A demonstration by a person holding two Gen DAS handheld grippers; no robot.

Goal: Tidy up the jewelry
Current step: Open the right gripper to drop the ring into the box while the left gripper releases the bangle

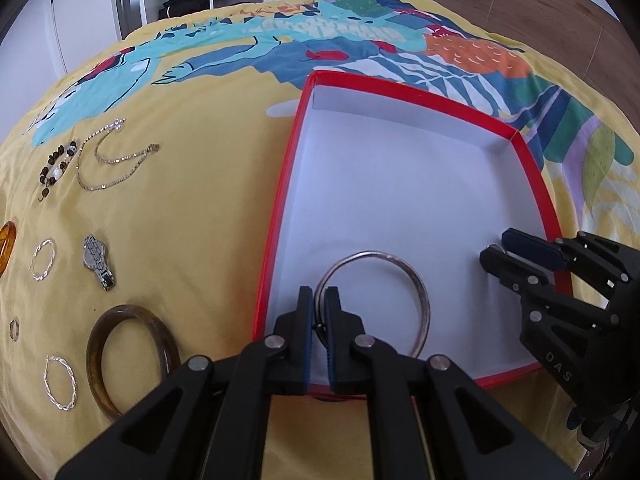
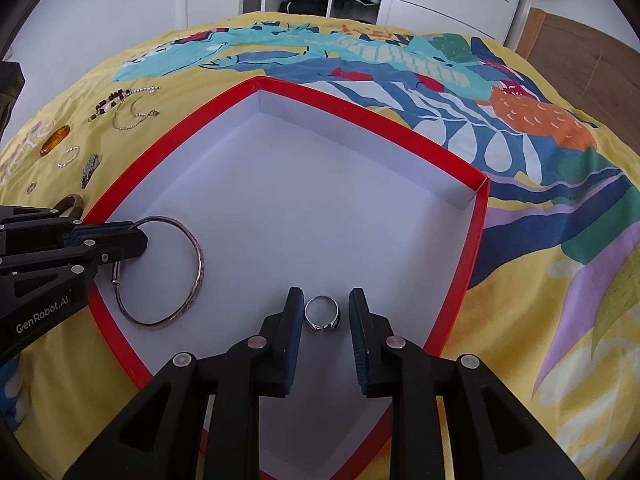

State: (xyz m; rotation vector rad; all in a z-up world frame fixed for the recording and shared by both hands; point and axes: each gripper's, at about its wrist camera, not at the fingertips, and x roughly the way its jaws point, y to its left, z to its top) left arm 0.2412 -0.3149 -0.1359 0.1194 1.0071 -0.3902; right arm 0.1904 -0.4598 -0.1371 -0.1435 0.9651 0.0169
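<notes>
I am pinching the silver bangle [image 1: 374, 300] at its 9 o'clock rim with the left gripper [image 1: 319, 320]: stiff, light, slippery. Right gripper [image 2: 325, 320] is hanging spread around the ring [image 2: 322, 314].

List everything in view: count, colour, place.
box: 1, red rim, white inside, on the bedspread
silver bangle: 1, in the box, left side
ring: 1, silver, in the box, near edge
bedspread: 1, yellow with colourful print
brown bangle: 1, on bedspread left of box
twisted hoops: 2, silver, left of box
small ring: 1, far left
metal clasp piece: 1, silver
chain: 1, silver
beaded bracelet: 1, brown and white
amber piece: 1, orange
left gripper: shut on silver bangle
right gripper: open around ring
</notes>
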